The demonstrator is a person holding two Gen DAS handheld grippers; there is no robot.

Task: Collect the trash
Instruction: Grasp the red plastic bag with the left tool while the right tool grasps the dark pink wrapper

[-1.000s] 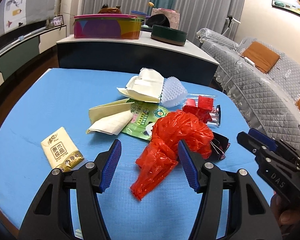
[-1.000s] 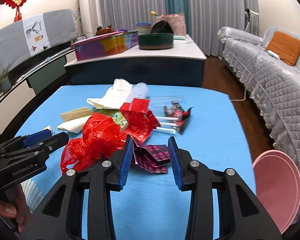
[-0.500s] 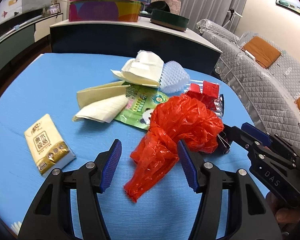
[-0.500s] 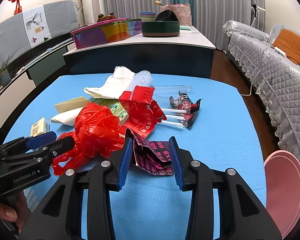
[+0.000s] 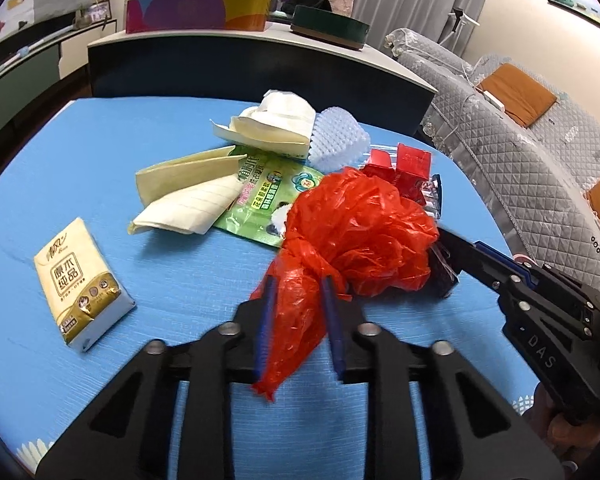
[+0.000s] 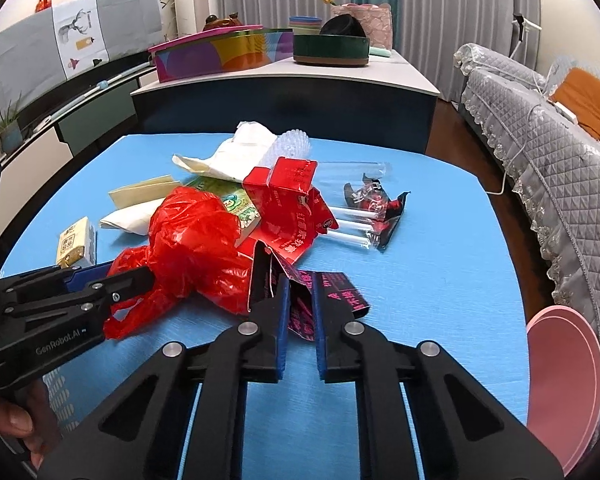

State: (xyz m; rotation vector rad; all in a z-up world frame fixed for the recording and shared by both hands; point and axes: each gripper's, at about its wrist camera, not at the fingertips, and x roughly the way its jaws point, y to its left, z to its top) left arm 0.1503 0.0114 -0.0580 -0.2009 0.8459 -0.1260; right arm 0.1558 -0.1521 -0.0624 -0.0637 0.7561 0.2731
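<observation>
My left gripper (image 5: 296, 292) jaws are closing on the red plastic bag (image 5: 352, 232), pads pinching its twisted tail; bag's long axis runs from me toward the table's (image 5: 80, 140) far right corner, bunched end away. My right gripper (image 6: 300, 300) is clamped on a dark wrapper with pink print (image 6: 332, 292), mid-table. Tissue pack (image 5: 80, 280) near the left edge, Chinese lettering. Bodies read "GenRobot.AI" and "DAS".

Even indoor light falls across the blue table (image 5: 100, 152); shadows beneath the red plastic bag (image 5: 360, 232) are soft and faint; no harsh glare shows; both fisheye views bend straight lines strongly and go black at the corners; the gripper fingers nearest the bag are slightly motion-blurred in the left view; the far curtains look soft.
</observation>
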